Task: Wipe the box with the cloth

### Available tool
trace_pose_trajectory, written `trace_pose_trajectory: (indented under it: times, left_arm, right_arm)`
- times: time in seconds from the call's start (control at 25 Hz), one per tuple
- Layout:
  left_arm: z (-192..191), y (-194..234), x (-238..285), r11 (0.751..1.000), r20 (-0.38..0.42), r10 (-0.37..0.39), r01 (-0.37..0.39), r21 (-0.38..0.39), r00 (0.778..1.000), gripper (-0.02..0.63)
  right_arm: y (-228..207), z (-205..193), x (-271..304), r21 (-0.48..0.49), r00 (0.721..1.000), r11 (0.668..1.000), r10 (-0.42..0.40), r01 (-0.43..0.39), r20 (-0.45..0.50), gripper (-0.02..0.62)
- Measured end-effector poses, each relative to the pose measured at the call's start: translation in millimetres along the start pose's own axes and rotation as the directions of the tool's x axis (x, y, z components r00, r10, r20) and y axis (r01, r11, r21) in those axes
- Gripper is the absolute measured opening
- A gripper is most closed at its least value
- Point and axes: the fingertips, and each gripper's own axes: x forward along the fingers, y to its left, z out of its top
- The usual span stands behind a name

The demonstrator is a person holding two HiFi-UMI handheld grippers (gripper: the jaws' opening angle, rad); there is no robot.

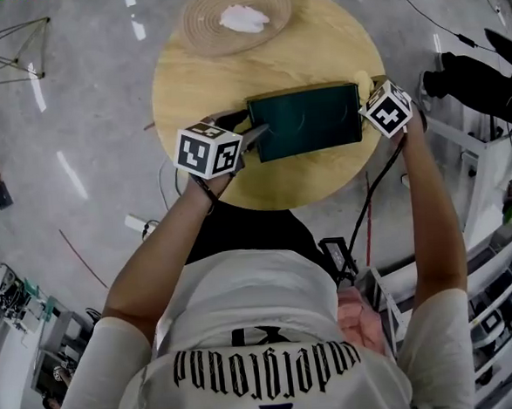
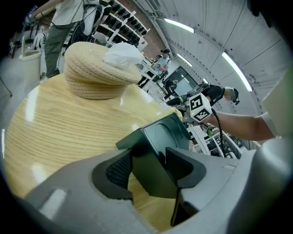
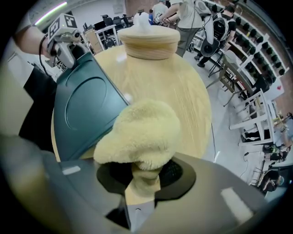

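We see left hand-held gripper clamped on dark green rectangular box on round wooden bench; right hand-held gripper pinching fluffy yellow cloth at box's other end.

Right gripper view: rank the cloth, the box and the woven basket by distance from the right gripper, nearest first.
1. The fluffy yellow cloth: clamped in the right gripper, centre.
2. The dark green flat box: just left, beside the cloth.
3. The round woven basket: farthest, straight ahead across the wooden table.

Bright overhead light; fisheye gripper views darken at edges.
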Motion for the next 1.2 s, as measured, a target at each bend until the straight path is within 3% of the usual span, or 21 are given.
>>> trace_pose_trajectory:
  times: [0.36,0.68,0.92,1.2]
  left_arm:
    - [0,1,1,1.000,-0.020,-0.005,0.005,0.013,1.000,0.242]
    - [-3,2,2,0.999,-0.063,-0.023,0.024,0.021,0.998,0.244]
    - [-2,0,5,0.999,-0.074,-0.025,0.027,0.031,0.997,0.244]
    - [-3,-1,2,0.999,-0.075,-0.028,0.030,0.034,0.997,0.245]
  right_arm:
    - [63,-39,1,-0.084,0.995,0.991,0.105,-0.104,0.004,0.115]
    - [124,-81,-2,-0.202,0.967,0.946,0.244,-0.253,-0.069,0.115]
    - [102,-77,4,-0.274,0.977,0.938,0.193,-0.211,-0.093,0.115]
    - [51,-45,4,-0.375,0.991,0.918,0.099,-0.126,-0.089,0.115]
